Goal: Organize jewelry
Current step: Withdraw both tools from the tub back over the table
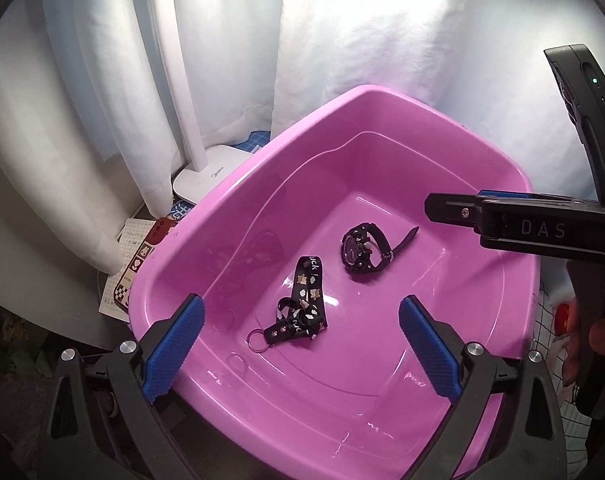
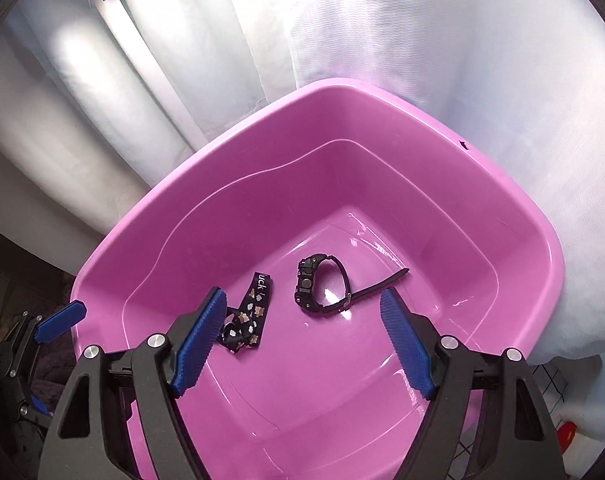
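White curtains hang behind a pink tub [image 2: 514,240] holding a black watch [image 2: 322,286] and a printed strap [image 2: 256,300] with a key ring.

Both lie apart on the glossy floor. Left gripper [image 1: 300,344] and right gripper [image 2: 304,344] hover spread and empty. Watch looks chunky and stiff: pinch its case. Strap seems limp and light, so take the folded middle; the ring may slide.

"DAS" in pale letters on the black right gripper [image 1: 454,210] body. "Midea" on the white lamp base [image 1: 210,178]; "uck !" on the black lanyard strap [image 1: 310,280].
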